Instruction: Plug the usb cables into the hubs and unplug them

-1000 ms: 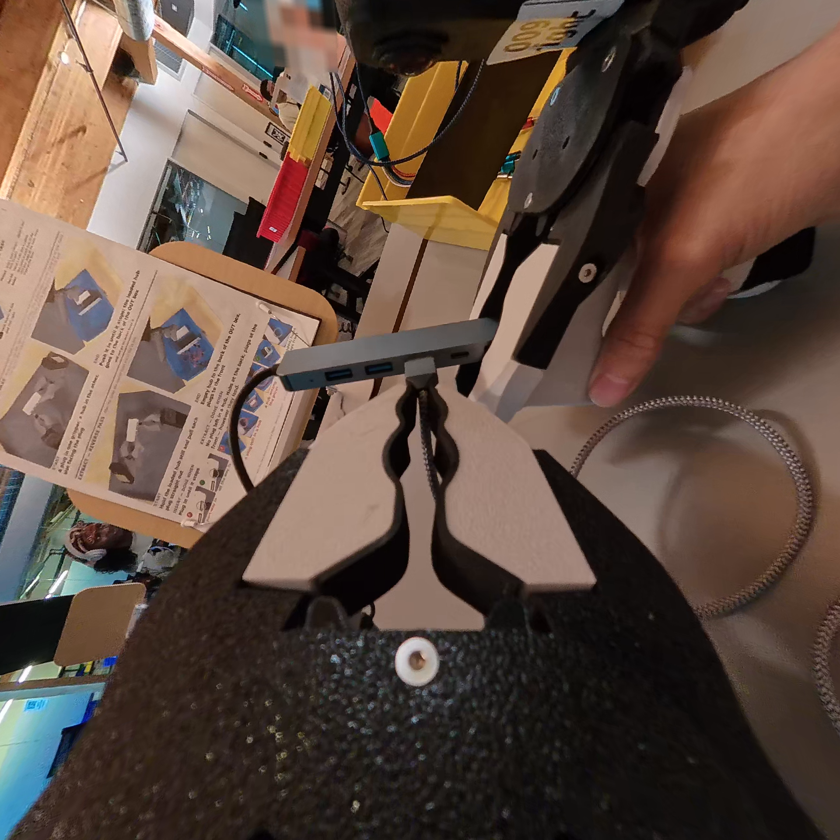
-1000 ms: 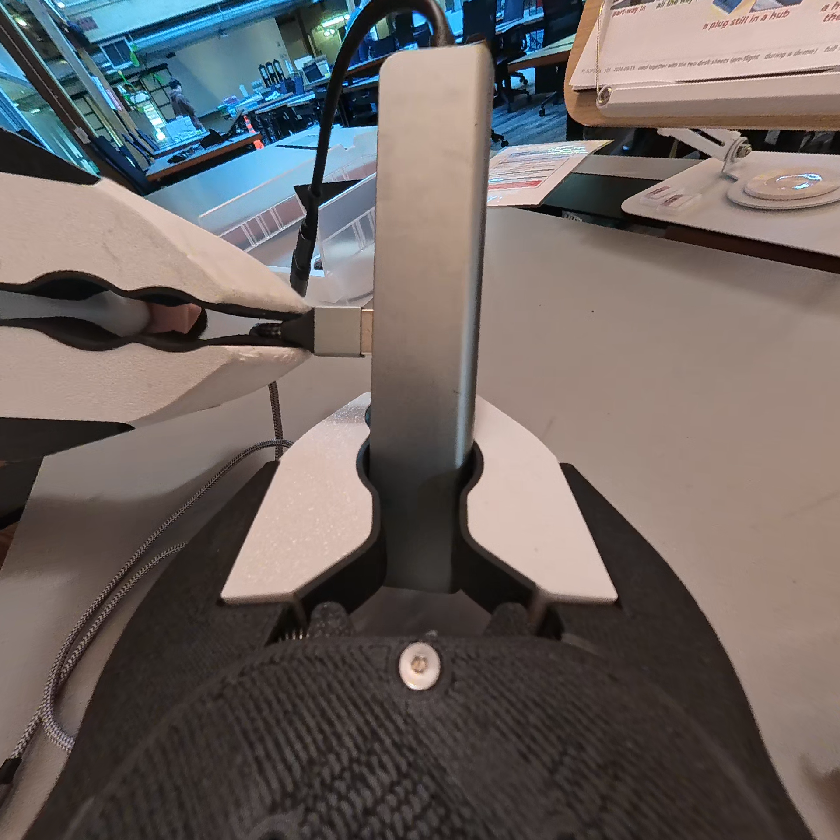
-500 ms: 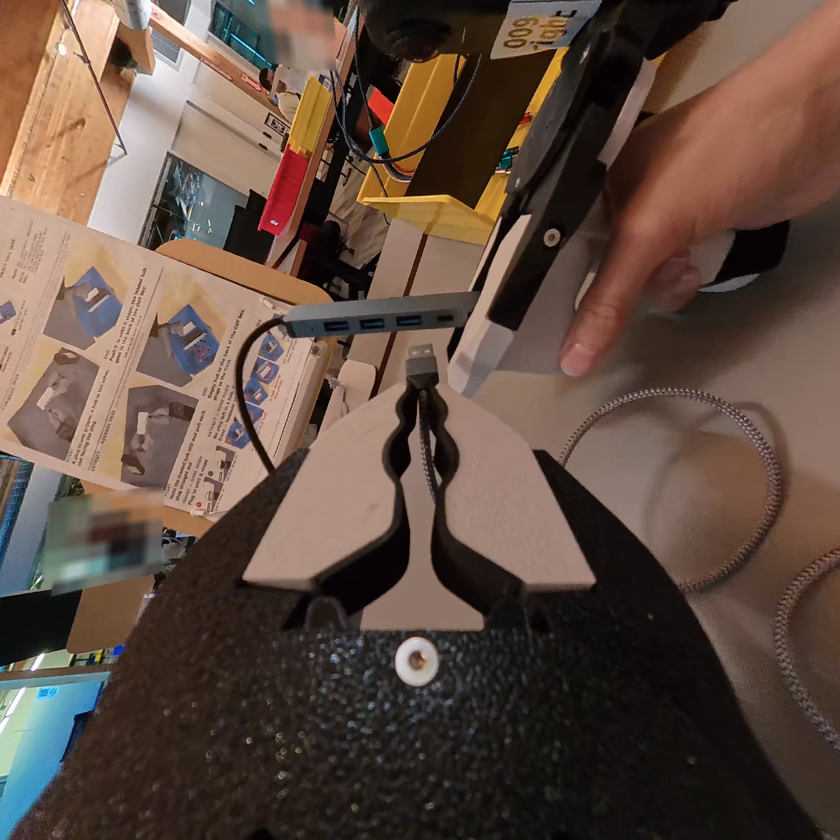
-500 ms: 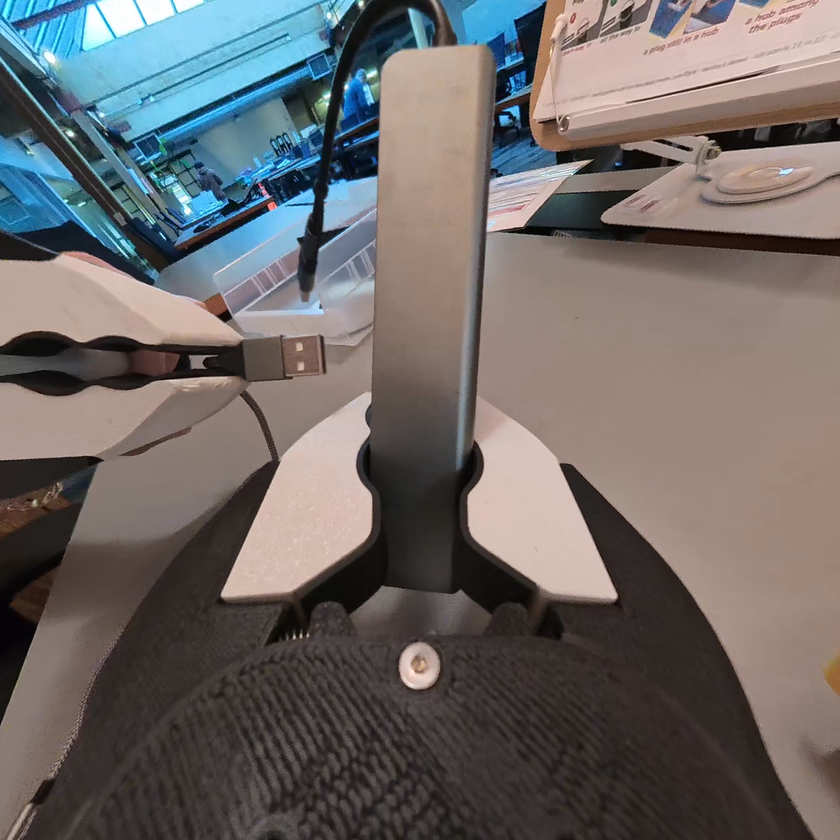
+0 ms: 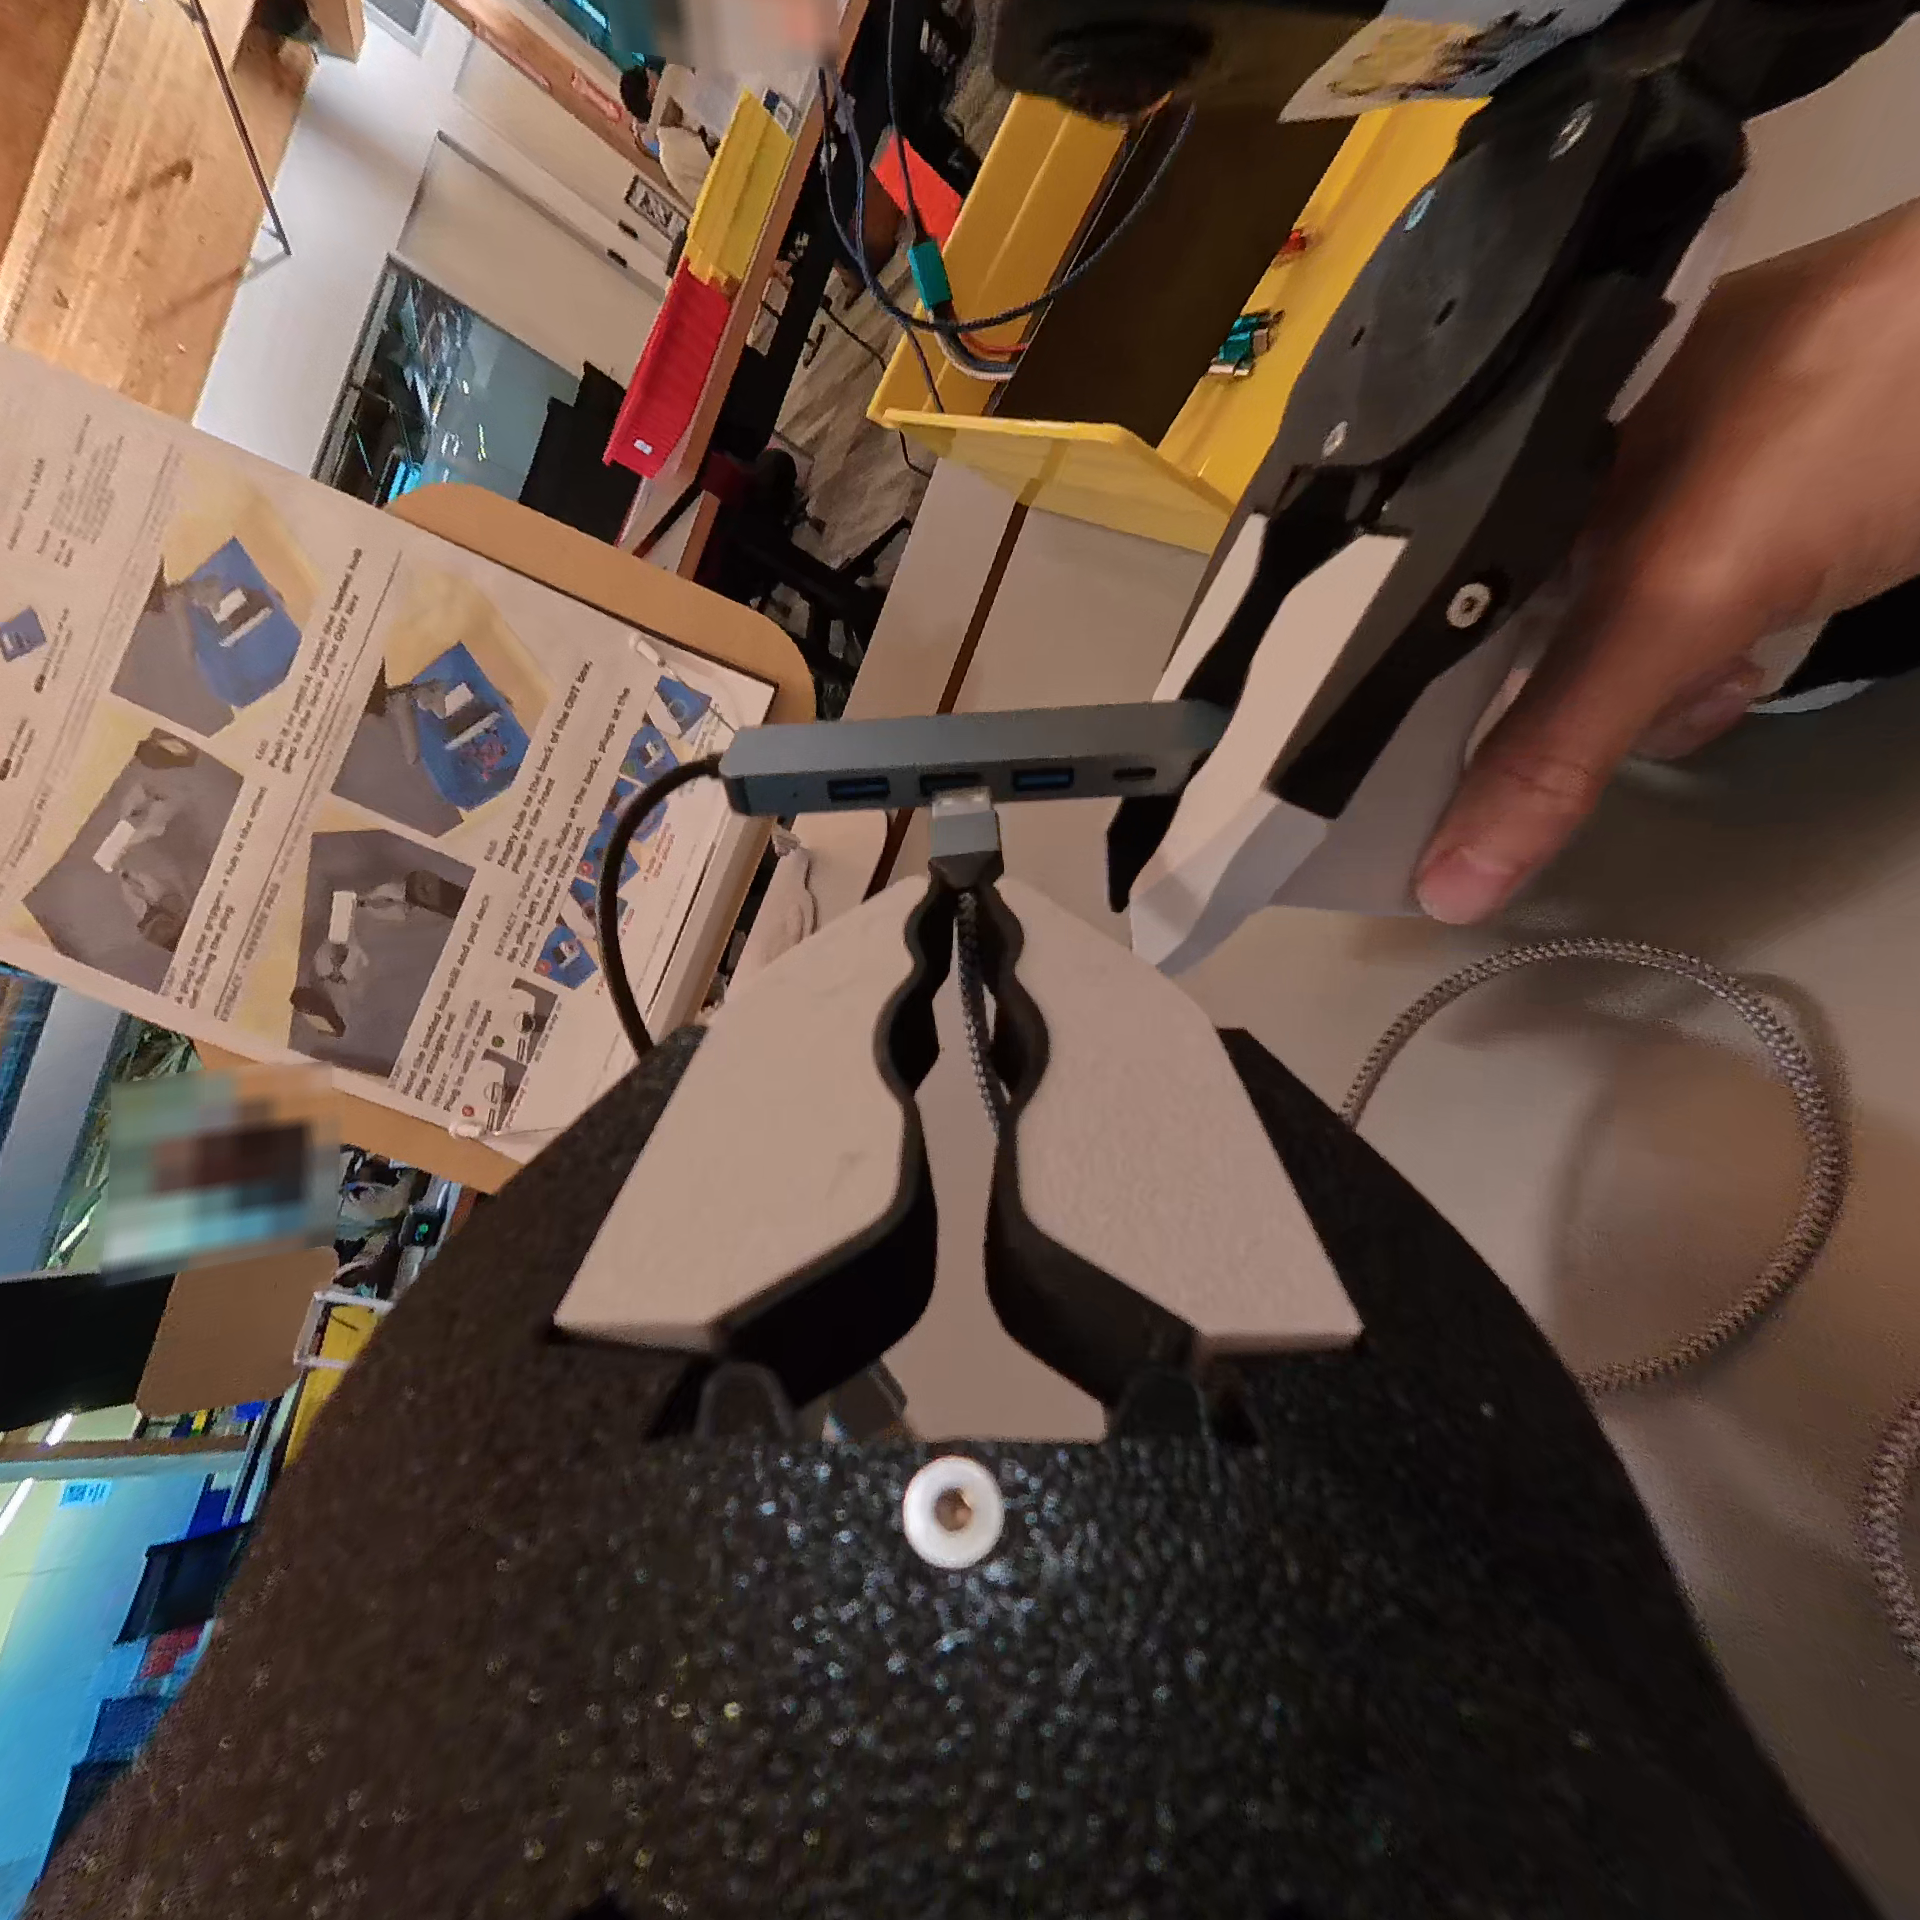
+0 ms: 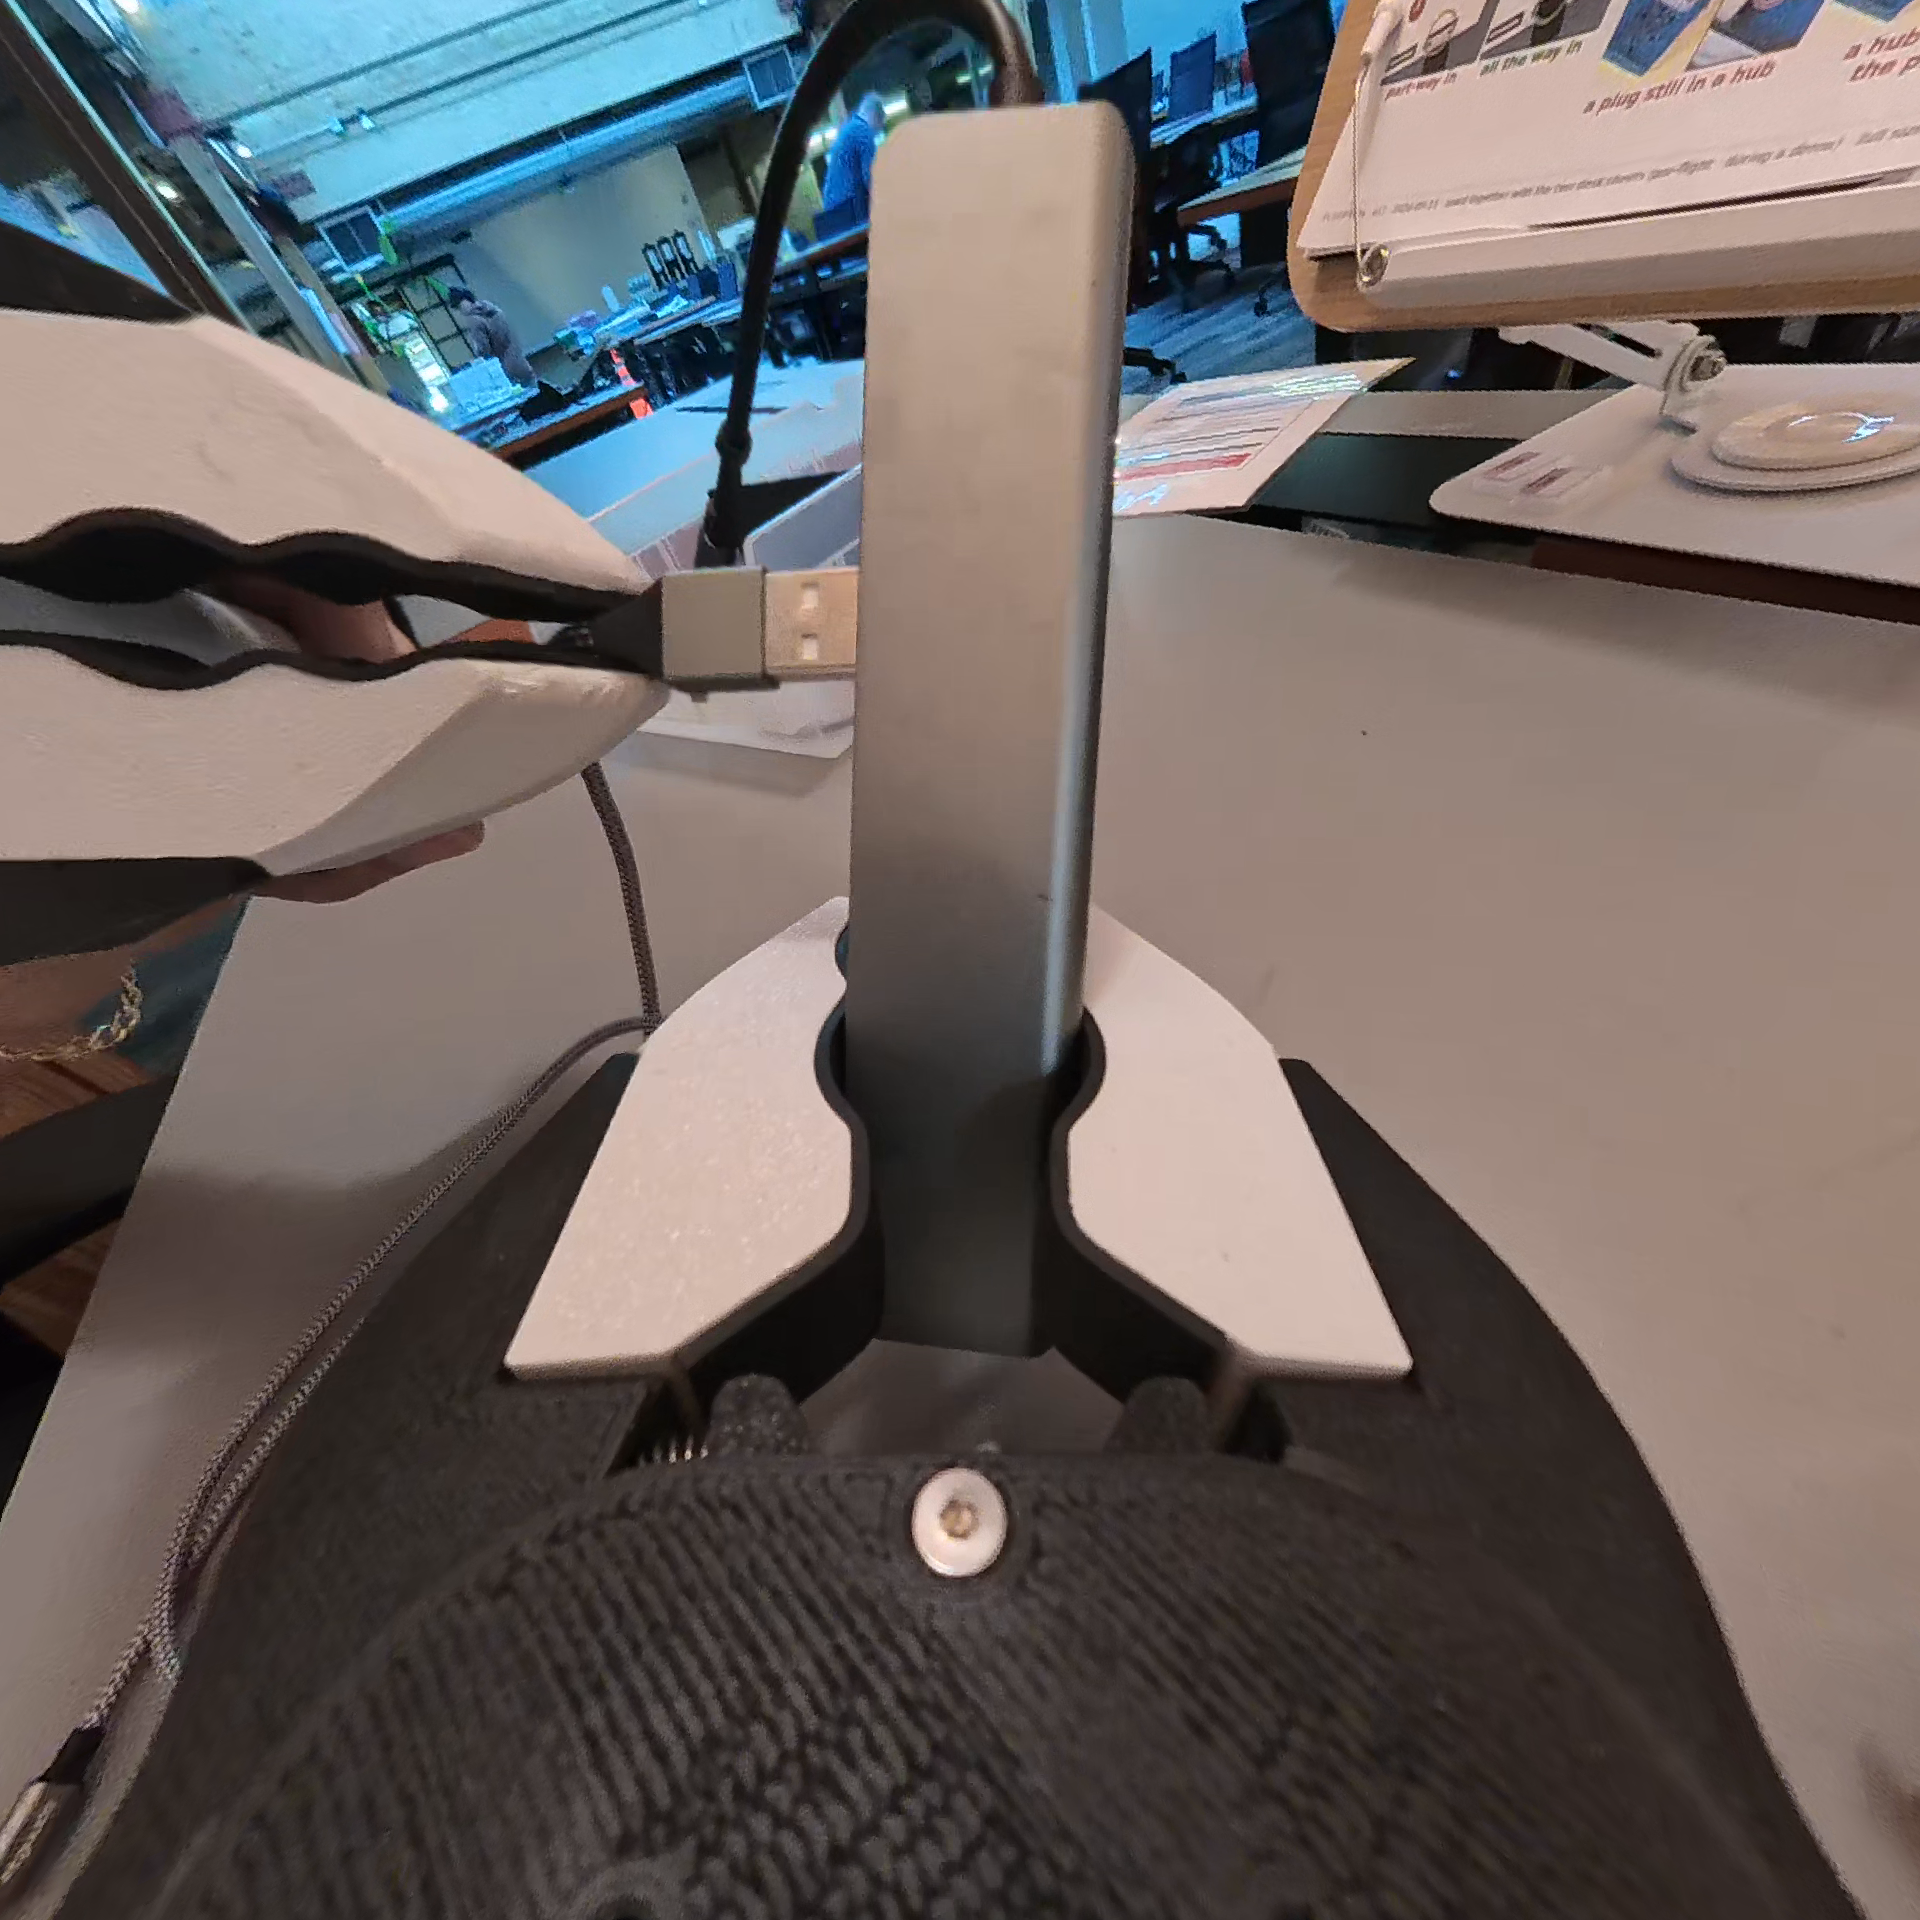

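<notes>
Behind the hub [image 5: 966, 743], instruction sheets [image 5: 312, 769] bear print; each hand-held gripper clamps: left plug [image 5: 964, 831], right hub.

— What colours are seen on the hub [image 5: 966, 743]?

— Dark grey metal is shown, with blue inside two of its ports; in the right wrist view the hub [image 6: 987, 582] is seen as plain grey. A black cord [image 5: 623, 894] is attached to it.

— And the plug [image 6: 758, 629]?

— A grey shell and silver tip are shown, on a cable [image 5: 1714, 1164] braided in a grey and black weave.

— The grippers?

— White fingers [image 5: 769, 1122] edged in black are seen on the left gripper [image 5: 961, 914], with a speckled black body. The same white and black is shown on the right gripper [image 6: 961, 1029].

— The surroundings?

— A pale grey table [image 6: 1507, 831], yellow bins [image 5: 1049, 447] and a brown board [image 5: 582, 561] carrying printed sheets [image 5: 312, 790] with blue and yellow pictures.
</notes>
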